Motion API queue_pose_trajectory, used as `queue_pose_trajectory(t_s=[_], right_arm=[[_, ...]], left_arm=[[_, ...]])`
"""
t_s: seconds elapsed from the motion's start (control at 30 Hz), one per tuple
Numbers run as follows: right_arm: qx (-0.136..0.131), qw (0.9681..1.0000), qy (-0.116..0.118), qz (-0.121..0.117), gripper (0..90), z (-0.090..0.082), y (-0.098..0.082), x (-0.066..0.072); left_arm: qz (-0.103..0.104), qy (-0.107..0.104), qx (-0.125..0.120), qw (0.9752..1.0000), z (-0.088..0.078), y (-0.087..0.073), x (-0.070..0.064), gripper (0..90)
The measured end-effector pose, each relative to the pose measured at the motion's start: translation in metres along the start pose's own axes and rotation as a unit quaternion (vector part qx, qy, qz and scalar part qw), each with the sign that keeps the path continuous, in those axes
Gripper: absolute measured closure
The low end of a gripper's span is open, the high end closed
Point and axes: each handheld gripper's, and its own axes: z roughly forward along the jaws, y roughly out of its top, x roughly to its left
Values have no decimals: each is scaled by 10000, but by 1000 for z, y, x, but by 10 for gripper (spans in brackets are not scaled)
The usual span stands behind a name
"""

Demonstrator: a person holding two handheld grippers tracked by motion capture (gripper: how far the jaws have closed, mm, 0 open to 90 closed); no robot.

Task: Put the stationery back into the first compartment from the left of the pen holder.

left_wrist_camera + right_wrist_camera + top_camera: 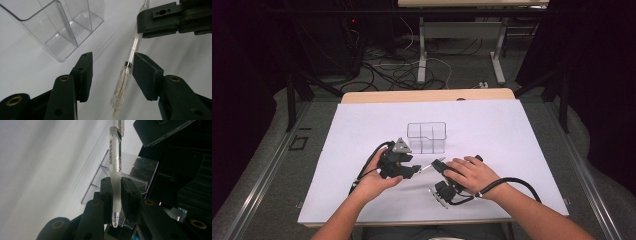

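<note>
Right gripper [116,195] grips pen [116,157], seemingly pointing toward left gripper [111,72].

Both grippers meet low over the desk [362,130]

We see the left gripper [112,67] with its fingers [85,72] spread wide apart, the left hand [374,182] behind it. Our right gripper [116,195] has its fingers [106,195] clamped on a pen [116,162], the right hand [472,175] wrapped over it.
</note>
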Motion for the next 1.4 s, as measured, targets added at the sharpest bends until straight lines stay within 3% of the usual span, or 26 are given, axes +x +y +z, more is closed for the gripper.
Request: queue_pose_trajectory(t_s=[0.23, 0.33, 0.47, 0.73, 1.23, 1.4], right_arm=[[57, 9999, 5, 101, 802, -1, 0, 1], [-24, 10000, -48, -69, 802, 0, 2, -1], [-15, 10000, -33, -90, 802, 0, 3, 0], [-70, 9996, -106, -241, 802, 0, 4, 1], [-117, 9993, -126, -337, 801, 1, 7, 1], [-86, 9995, -120, -272, 799, 1, 7, 1]], left_arm=[[184, -82, 229, 9995, 6, 5, -8, 548], [232, -98, 260, 9993, 9, 6, -10, 567], [299, -148, 372, 9988, 11, 9, -11, 604], [530, -252, 764, 9953, 18, 13, -13, 673], [686, -363, 1087, 9910, 24, 18, -14, 792], [655, -354, 1085, 9913, 23, 19, -14, 795]])
